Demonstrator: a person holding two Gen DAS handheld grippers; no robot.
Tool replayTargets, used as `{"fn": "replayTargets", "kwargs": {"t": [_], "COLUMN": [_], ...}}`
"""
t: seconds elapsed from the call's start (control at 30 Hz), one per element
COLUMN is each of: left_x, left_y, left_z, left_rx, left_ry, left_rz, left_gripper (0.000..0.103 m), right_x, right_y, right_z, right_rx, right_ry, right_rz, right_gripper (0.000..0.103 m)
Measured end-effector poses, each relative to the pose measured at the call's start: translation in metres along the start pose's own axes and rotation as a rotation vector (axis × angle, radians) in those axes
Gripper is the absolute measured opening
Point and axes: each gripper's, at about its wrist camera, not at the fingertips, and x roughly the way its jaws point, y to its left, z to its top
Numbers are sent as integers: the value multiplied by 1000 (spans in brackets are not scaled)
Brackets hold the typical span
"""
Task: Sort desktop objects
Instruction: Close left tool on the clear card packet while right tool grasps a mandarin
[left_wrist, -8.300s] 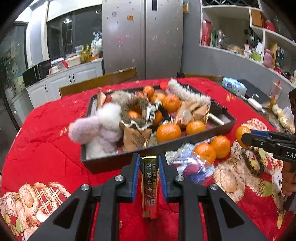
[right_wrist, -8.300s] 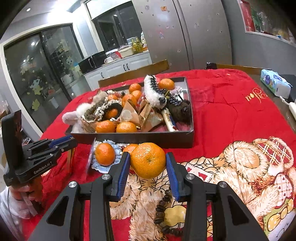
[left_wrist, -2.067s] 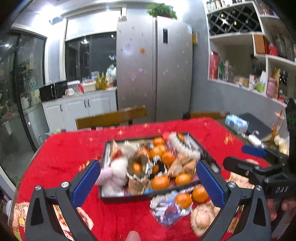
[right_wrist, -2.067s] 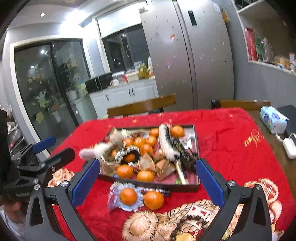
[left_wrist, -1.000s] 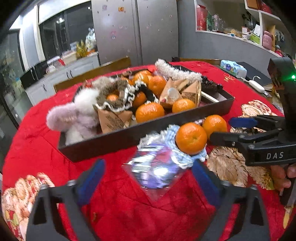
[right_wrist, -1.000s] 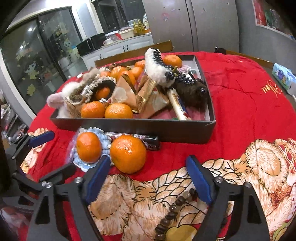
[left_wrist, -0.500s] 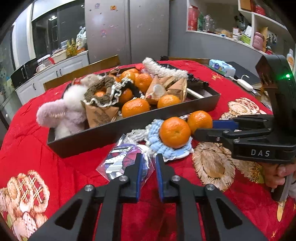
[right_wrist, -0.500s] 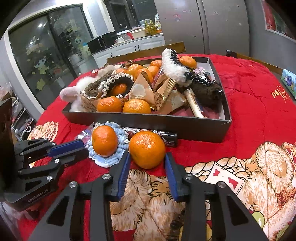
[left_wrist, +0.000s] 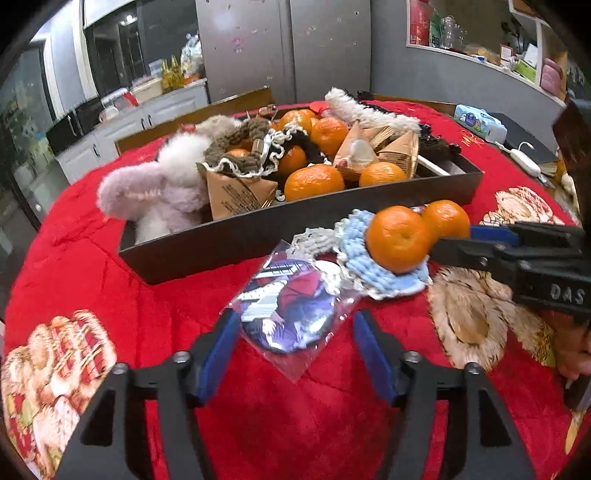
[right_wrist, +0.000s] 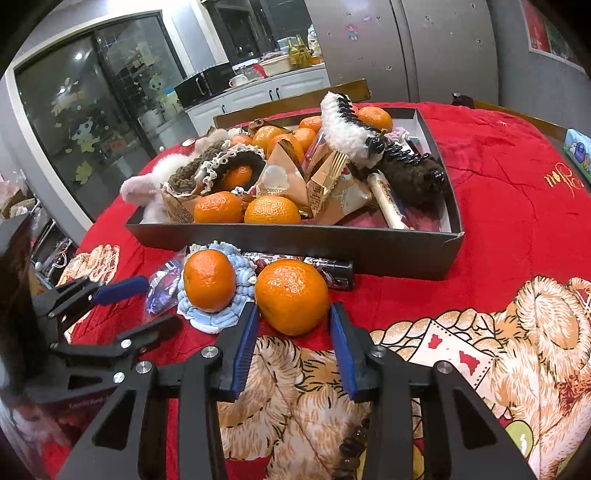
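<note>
My left gripper hovers low over the red cloth, its jaws opening. A clear bag with a purple badge lies between them, and the pads are not pressing on it. My right gripper is shut on an orange that rests on the cloth in front of the dark tray. The left wrist view shows this right gripper reaching in from the right to that orange. A second orange sits on a light blue crocheted scrunchie.
The tray is heaped with oranges, fluffy hair clips and paper packets. A dark wrapped bar lies against its front wall. A bead bracelet lies near the right gripper's base. A tissue pack is at the far right.
Half a second ago the left jaws were nearly shut beside the bag; now they stand wide around it. The right jaws, wide a second ago, closed on the orange and stay there.
</note>
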Motion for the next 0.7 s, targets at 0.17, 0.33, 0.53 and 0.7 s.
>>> {"fn": "replayTargets", "kwargs": {"t": [0.17,0.33,0.53,0.7], "left_x": [9,8,0,-13], "left_y": [11,12,14,9], "left_z": [11,9,9,10], "left_rx": [-14,-11,-22,-3], "left_ry": [-8,-24,-53,-111], "left_rz": [-51,-38,-48,-21], "left_gripper": [55,11,7,7], "right_x": [0,1,-1,-3], "right_y": [0,4,6,2], "right_z": [0,-1,-3,-3], "right_rx": [0,-4,-8,12], "right_ry": [0,-2,-8,-14], "right_rz": [1,-1,-5,5], "right_gripper": [37,36,34,34]}}
